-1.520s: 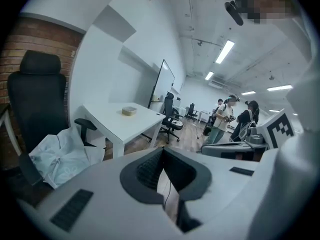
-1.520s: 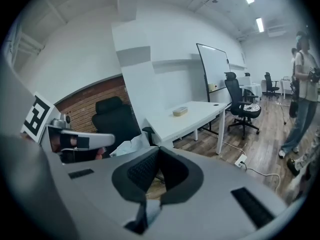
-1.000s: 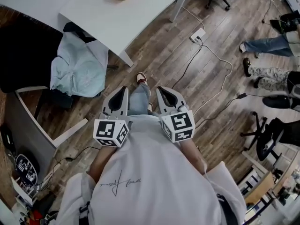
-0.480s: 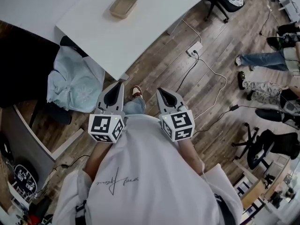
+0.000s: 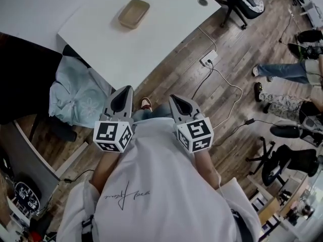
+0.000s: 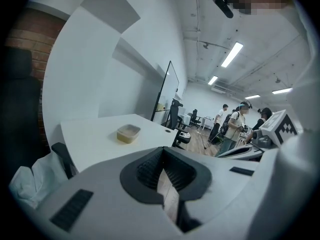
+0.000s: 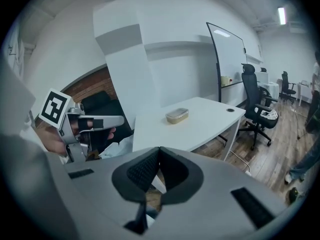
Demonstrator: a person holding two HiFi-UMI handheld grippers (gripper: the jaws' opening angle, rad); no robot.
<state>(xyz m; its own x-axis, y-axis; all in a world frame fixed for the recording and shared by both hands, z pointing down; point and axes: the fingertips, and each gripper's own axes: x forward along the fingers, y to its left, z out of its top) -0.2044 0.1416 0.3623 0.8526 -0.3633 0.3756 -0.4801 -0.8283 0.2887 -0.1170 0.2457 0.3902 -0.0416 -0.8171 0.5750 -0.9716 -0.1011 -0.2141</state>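
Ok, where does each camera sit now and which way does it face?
Head view: on the person's head, looking down at the floor and white table; shirt, left gripper and right gripper show.
Left gripper view: on the left gripper, facing along its shut jaws toward the table; the right gripper shows at right.
Right gripper view: on the right gripper, facing along its shut jaws toward the table; the left gripper shows at left.
Shared: all three show the tan container on the table.

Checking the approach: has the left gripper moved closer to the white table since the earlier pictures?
Yes. The left gripper has come forward toward the white table: in its own view the shallow tan container on that table looms larger and nearer.
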